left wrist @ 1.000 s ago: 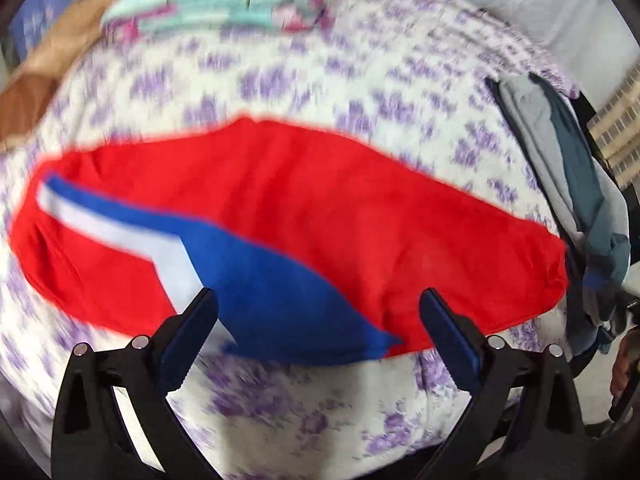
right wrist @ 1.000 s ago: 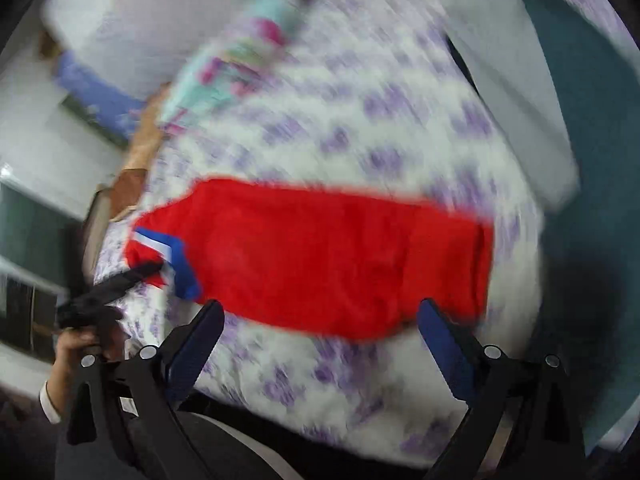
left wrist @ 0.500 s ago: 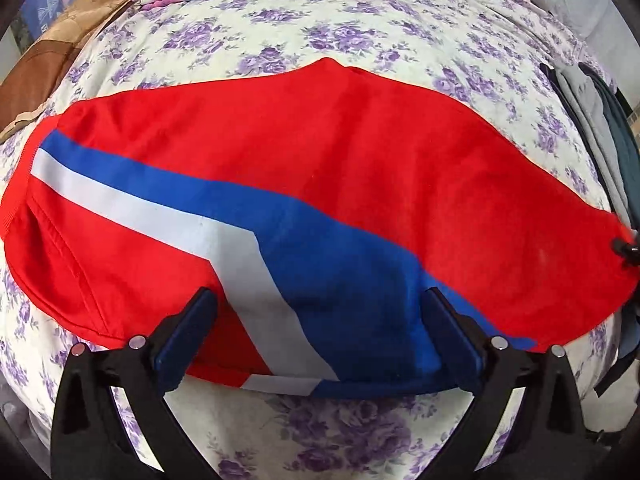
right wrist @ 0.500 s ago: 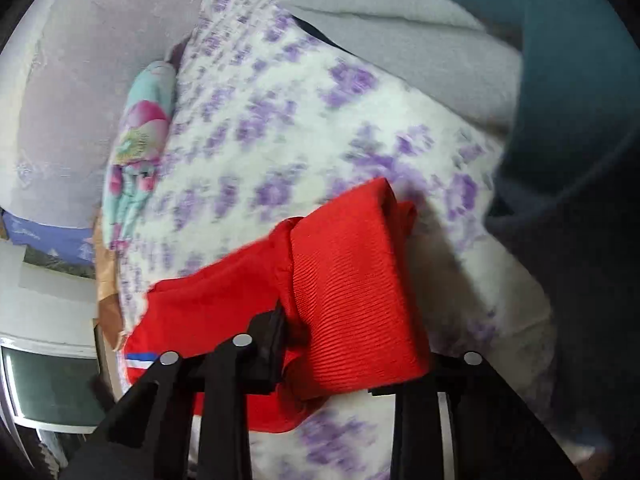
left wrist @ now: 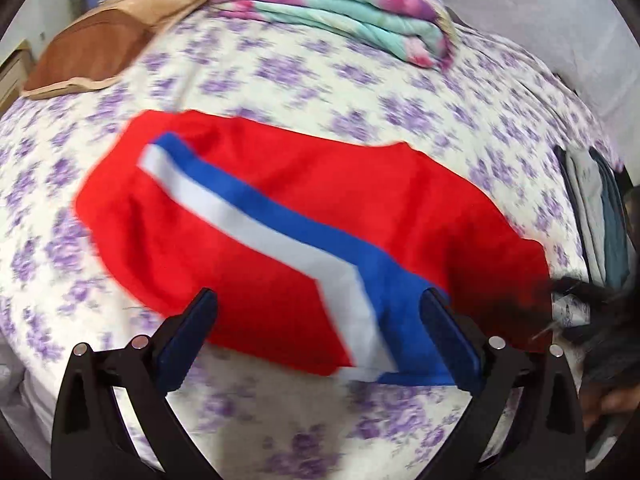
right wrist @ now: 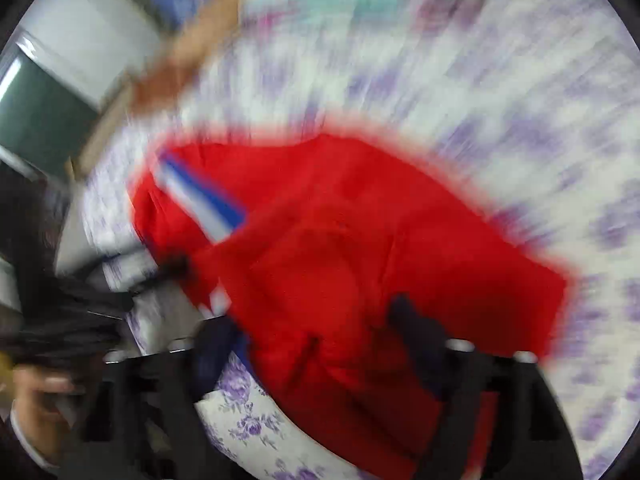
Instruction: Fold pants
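Observation:
The red pants with a blue and white stripe lie on the floral bedsheet. My left gripper is open and empty, hovering just over the pants' near edge. In the blurred right wrist view my right gripper has a fold of the red pants between its fingers and holds it up over the rest of the garment. The other gripper shows as a dark blur at the right edge of the left view.
A folded turquoise and pink blanket lies at the back of the bed. A brown pillow is at the back left. A pile of grey and teal clothes lies at the right edge.
My left gripper has pulled back from the pants, which now look smaller. My right gripper has carried its end of the pants up and over towards the striped end.

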A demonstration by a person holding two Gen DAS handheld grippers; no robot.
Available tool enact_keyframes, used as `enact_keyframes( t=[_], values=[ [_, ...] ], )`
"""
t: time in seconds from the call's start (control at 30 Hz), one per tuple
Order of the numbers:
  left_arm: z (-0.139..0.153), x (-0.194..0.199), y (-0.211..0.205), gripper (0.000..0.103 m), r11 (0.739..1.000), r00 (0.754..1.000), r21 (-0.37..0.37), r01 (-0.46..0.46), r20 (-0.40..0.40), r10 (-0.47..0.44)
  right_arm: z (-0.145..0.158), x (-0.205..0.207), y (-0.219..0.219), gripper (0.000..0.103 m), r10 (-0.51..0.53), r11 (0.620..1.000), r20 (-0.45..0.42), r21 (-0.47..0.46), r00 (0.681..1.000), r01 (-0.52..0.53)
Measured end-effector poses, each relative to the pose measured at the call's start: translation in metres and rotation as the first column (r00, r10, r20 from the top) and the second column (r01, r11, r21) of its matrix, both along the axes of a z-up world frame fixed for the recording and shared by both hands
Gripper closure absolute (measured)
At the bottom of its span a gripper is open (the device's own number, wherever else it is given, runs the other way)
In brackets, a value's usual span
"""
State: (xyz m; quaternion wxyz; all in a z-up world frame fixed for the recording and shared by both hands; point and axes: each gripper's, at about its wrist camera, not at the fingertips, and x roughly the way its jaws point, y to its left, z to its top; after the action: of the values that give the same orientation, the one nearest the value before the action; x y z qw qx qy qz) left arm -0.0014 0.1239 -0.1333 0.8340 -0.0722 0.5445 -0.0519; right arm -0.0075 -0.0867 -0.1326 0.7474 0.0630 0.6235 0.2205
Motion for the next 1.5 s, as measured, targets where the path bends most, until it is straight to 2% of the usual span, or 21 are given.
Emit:
enact_keyframes(
  t=[0.1,0.23,0.27,0.33,0.37,0.4,0.47,0.53,0.57,0.63,0.7,0.8,0.9,1.0,1.07,1.1,1.2,1.27,1.37,1.43,1.5],
  values=[
    [0.001,-0.007,0.016,0.005,0.999,0.999,0.003,-0.044,0.006,0.044,0.013,-0.002,0.0,0.015,0.009,0.997,0.004,0.08,1.0,-0.01],
    [0.002,-0.013,0.018,0.005,0.998,0.999,-0.038,-0.047,0.0,0.047,0.058,0.0,-0.053,0.015,-0.045,0.984,0.074,0.174,0.996,0.031],
    [0.002,-0.015,0.015,0.005,0.998,0.999,-0.044,-0.038,0.0,0.038,0.063,0.002,-0.066,0.016,-0.067,0.986,0.089,0.156,0.994,0.053],
    [0.008,-0.016,0.006,0.005,0.998,1.0,-0.06,-0.012,0.016,0.013,0.06,0.005,-0.095,0.027,-0.133,0.989,0.088,0.08,0.987,0.126],
    [0.012,-0.016,0.001,0.005,0.997,1.0,-0.073,0.002,0.024,0.0,0.054,0.003,-0.106,0.044,-0.153,0.986,0.067,0.077,0.986,0.148],
    [0.015,-0.015,-0.003,0.005,0.996,1.0,-0.084,0.012,0.028,-0.01,0.046,0.003,-0.116,0.048,-0.175,0.982,0.042,0.081,0.984,0.171],
    [0.02,-0.01,-0.018,0.005,0.991,0.998,-0.127,0.05,0.036,-0.046,0.029,0.0,-0.12,0.048,-0.19,0.981,0.048,0.052,0.981,0.188],
    [0.019,-0.002,-0.033,0.005,0.985,0.997,-0.153,0.074,0.015,-0.072,-0.006,0.005,-0.102,0.047,-0.15,0.988,0.004,-0.042,0.989,0.15],
    [0.017,0.002,-0.041,0.005,0.983,0.996,-0.164,0.084,0.003,-0.085,-0.019,0.002,-0.092,0.04,-0.114,0.991,-0.032,-0.075,0.993,0.111],
    [0.012,0.01,-0.058,0.005,0.976,0.993,-0.191,0.109,-0.034,-0.117,-0.012,-0.006,-0.075,0.032,-0.04,0.989,0.043,-0.137,0.998,0.045],
    [0.008,0.015,-0.072,0.005,0.967,0.987,-0.216,0.134,-0.055,-0.149,-0.003,-0.01,-0.075,0.031,-0.023,0.994,0.048,-0.104,0.999,0.028],
    [0.003,0.02,-0.089,0.005,0.951,0.979,-0.271,0.148,-0.099,-0.18,0.013,-0.02,-0.108,0.023,-0.119,0.993,0.054,-0.019,0.991,0.121],
    [0.0,0.026,-0.098,0.006,0.958,0.975,-0.244,0.149,-0.125,-0.184,0.012,-0.029,-0.139,0.019,-0.201,0.98,0.034,-0.001,0.979,0.201],
    [-0.001,0.032,-0.102,0.034,0.959,0.97,-0.25,0.13,-0.17,-0.176,0.006,-0.045,-0.169,0.019,-0.277,0.961,0.003,0.02,0.961,0.276],
    [-0.001,0.035,-0.107,0.08,0.974,0.968,-0.171,0.148,-0.179,-0.178,0.0,-0.048,-0.176,0.019,-0.299,0.953,-0.013,0.044,0.954,0.299],
    [-0.003,0.036,-0.107,0.085,0.975,0.966,-0.163,0.153,-0.183,-0.183,-0.003,-0.049,-0.177,0.019,-0.299,0.953,-0.018,0.055,0.954,0.299],
    [0.001,0.037,-0.106,0.092,0.98,0.971,-0.132,0.146,-0.171,-0.168,-0.009,-0.047,-0.166,0.019,-0.276,0.96,-0.016,0.05,0.961,0.277],
    [0.026,0.031,-0.117,0.094,0.973,0.973,-0.065,0.223,-0.05,-0.226,-0.002,-0.043,-0.16,0.019,-0.267,0.961,0.008,0.069,0.964,0.266],
    [0.051,0.035,-0.122,0.097,0.968,0.967,0.011,0.25,0.048,-0.25,0.013,-0.041,-0.152,0.018,-0.242,0.965,0.069,0.115,0.968,0.233],
    [0.043,0.046,-0.118,0.097,0.969,0.971,0.09,0.232,0.03,-0.235,0.016,-0.036,-0.14,0.018,-0.212,0.973,0.101,0.111,0.972,0.201],
    [0.004,0.058,-0.107,0.095,0.97,0.978,0.144,0.193,-0.105,-0.179,0.008,-0.031,-0.128,0.014,-0.184,0.98,0.1,0.096,0.978,0.175]
  ],
)
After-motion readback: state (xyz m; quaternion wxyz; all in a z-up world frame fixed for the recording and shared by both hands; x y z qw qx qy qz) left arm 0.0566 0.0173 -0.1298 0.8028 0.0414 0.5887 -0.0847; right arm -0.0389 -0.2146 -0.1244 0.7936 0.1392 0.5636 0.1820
